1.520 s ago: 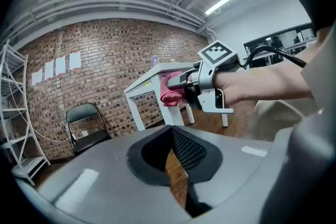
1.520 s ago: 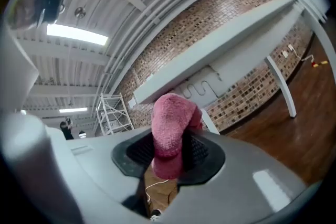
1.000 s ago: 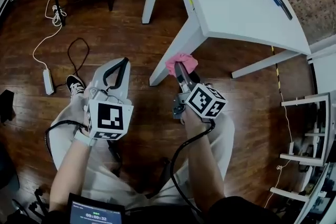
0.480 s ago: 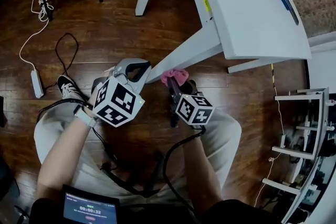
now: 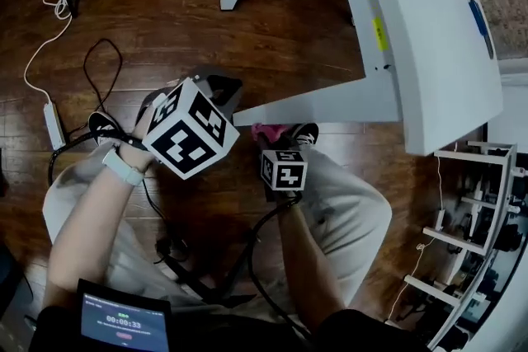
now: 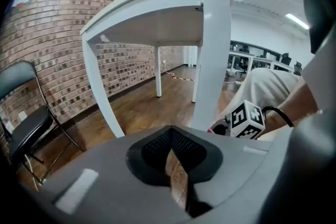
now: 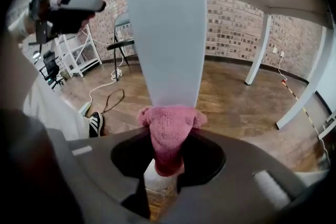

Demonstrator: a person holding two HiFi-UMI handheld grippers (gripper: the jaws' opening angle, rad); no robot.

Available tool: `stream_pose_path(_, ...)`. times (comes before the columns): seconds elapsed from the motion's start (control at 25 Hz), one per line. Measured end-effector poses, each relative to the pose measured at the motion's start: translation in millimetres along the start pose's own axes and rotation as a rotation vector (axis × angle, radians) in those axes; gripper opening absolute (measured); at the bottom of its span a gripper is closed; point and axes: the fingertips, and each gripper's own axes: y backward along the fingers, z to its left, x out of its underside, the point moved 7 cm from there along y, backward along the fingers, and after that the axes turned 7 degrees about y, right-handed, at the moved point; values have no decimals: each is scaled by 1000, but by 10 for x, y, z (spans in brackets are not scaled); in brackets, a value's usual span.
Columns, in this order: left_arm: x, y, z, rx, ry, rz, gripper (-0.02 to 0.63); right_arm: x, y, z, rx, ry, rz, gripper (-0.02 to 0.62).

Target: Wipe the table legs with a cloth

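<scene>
Closest in, the right gripper [image 5: 275, 146] has its jaws clamped on the pink cloth [image 7: 169, 126], a bunched wad that stands out past the fingertips. The left gripper [image 6: 176, 178] is drawn all but together with nothing between its jaws; only a sliver of floor shows through. It hangs just left of the foot of the table leg [image 7: 165, 29], apart from it, so the right hand is the one placed to work.

The cloth's front end looks pressed against the near face of the leg, low down and close to the floor. From there the leg's long axis climbs straight away from the claw, up to the white tabletop [image 5: 429, 37] — so the wipe, as I judge it, has to travel along that line, up the leg, with the cloth held square to the face. Beyond stand another leg [image 7: 257, 55], a folding chair [image 6: 23, 128] and the brick wall [image 7: 236, 23].
</scene>
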Motion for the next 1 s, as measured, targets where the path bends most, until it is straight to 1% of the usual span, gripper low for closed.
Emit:
stream_pose_path(0.08,42,-57,23,18,-33,30,2,149,-244,14,6,6,45,107)
stream_pose_path(0.2,82,-97,115,29,-19,53,2,389,-622,0,11,27,93,109)
stream_pose_path(0.28,130,-89,175,21,-13,72,2,582,-881,-14,16,53,126,109)
stream_pose_path(0.4,241,-59,228,9,-15,118,2,864,-1220,-7,27,74,202,109)
stream_pose_path(0.52,358,-67,298,6,-30,147,2,997,-1561,-69,34,106,244,109)
stream_pose_path(0.72,590,-73,383,-3,-53,246,2,1210,-1949,-78,-11,134,326,107)
stream_pose_path(0.8,595,-93,337,3,-50,260,2,1346,-2072,-133,-37,133,328,108)
stream_pose_path(0.84,603,-100,301,5,-49,264,2,1416,-2130,-184,-34,134,320,108)
stream_pose_path(0.92,662,-81,234,-5,-59,273,2,1495,-2203,-226,-13,125,305,109)
stream_pose_path(1.0,714,-3,205,-36,-73,282,2,1547,-2259,-191,14,99,313,109)
